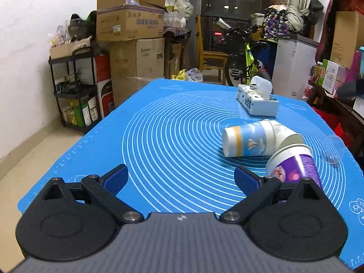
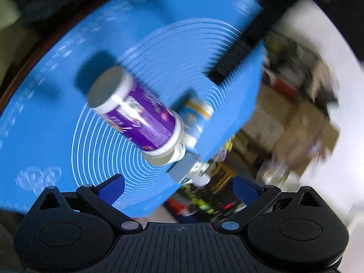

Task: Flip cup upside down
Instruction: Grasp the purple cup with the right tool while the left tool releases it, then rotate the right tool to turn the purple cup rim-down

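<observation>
Both grippers, left (image 1: 180, 177) and right (image 2: 178, 187), are sitting with jaws wide, holding nothing. Purple cup (image 1: 293, 166) is lying touching the blue cup (image 1: 248, 140) on the desk mat (image 1: 159, 136). Risk, judging from the heavily blurred right view: a rushed grab is likely nudging both cups and rolling them.

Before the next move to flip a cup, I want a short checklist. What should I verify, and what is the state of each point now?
1. Left gripper open and free: ok, jaws wide apart, nothing between them.
2. Right gripper open and free: ok, jaws apart, empty.
3. Purple cup already upside down: not ok, it looks tilted and leans at the blue cup.
4. Blue cup upside down: not ok, it lies on its side on the blue mat.
5. Room around the cups: ok on the left; the tissue box stands apart behind them.
6. Right wrist view sharp enough to aim: not ok, it is blurred.
</observation>
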